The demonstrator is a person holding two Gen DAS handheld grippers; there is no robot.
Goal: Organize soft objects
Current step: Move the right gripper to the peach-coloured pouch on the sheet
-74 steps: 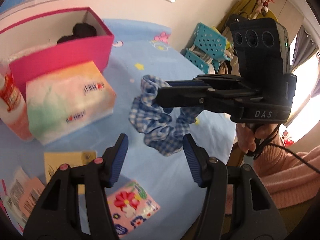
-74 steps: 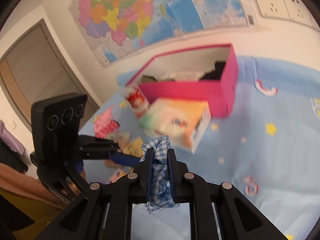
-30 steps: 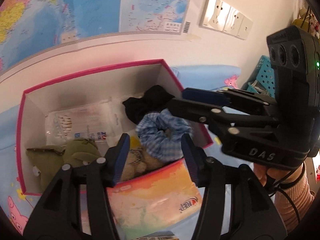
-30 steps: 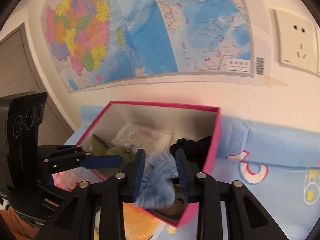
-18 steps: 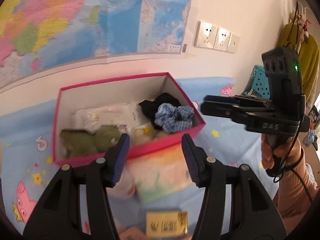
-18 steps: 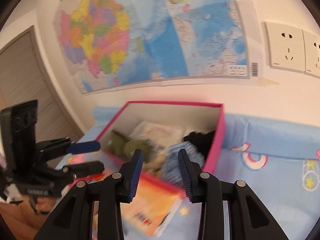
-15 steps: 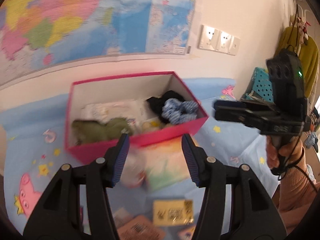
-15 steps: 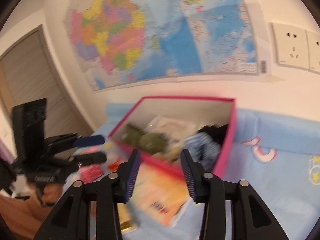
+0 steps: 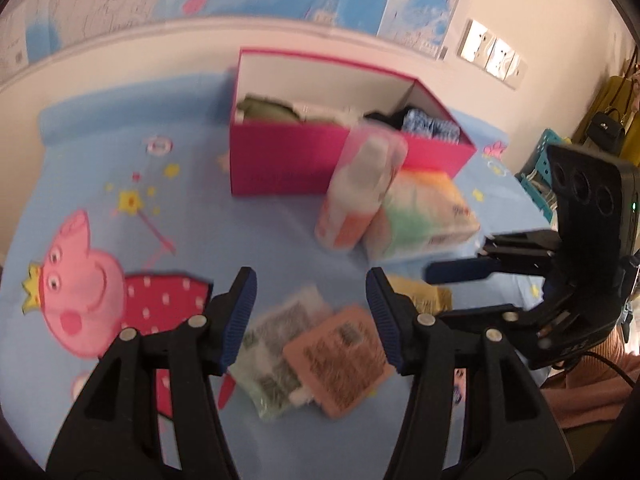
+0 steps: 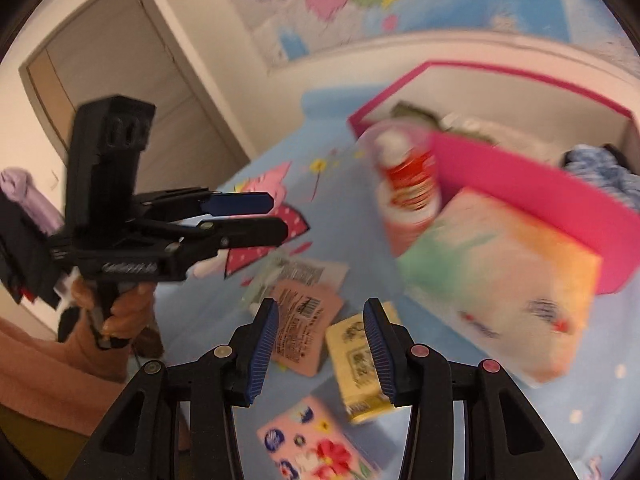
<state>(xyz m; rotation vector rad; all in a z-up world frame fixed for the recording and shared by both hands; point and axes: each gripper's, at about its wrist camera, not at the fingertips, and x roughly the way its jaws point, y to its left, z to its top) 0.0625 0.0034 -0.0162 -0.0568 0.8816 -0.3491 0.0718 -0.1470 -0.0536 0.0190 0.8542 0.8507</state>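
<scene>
The pink box [image 9: 304, 160] stands at the back of the blue table; it also shows in the right wrist view [image 10: 532, 200]. The blue checked scrunchie [image 9: 430, 126] lies in its right end, beside a black cloth; the right wrist view shows the scrunchie [image 10: 600, 174] too. A green soft toy [image 9: 266, 110] lies in the left end. My left gripper [image 9: 311, 312] is open and empty above flat packets [image 9: 320, 356]. My right gripper [image 10: 320, 344] is open and empty above a pink packet [image 10: 304, 328] and a yellow packet [image 10: 356, 360].
A tissue pack [image 9: 420, 216] and a red-and-white bottle [image 9: 360, 196] stand in front of the box. A floral packet [image 10: 316, 444] lies near the front edge. A teal basket [image 9: 540, 164] sits off the table to the right.
The right gripper let the scrunchie go into the box and opened. Both grippers then pulled back and swung down toward the packets at the front of the table.
</scene>
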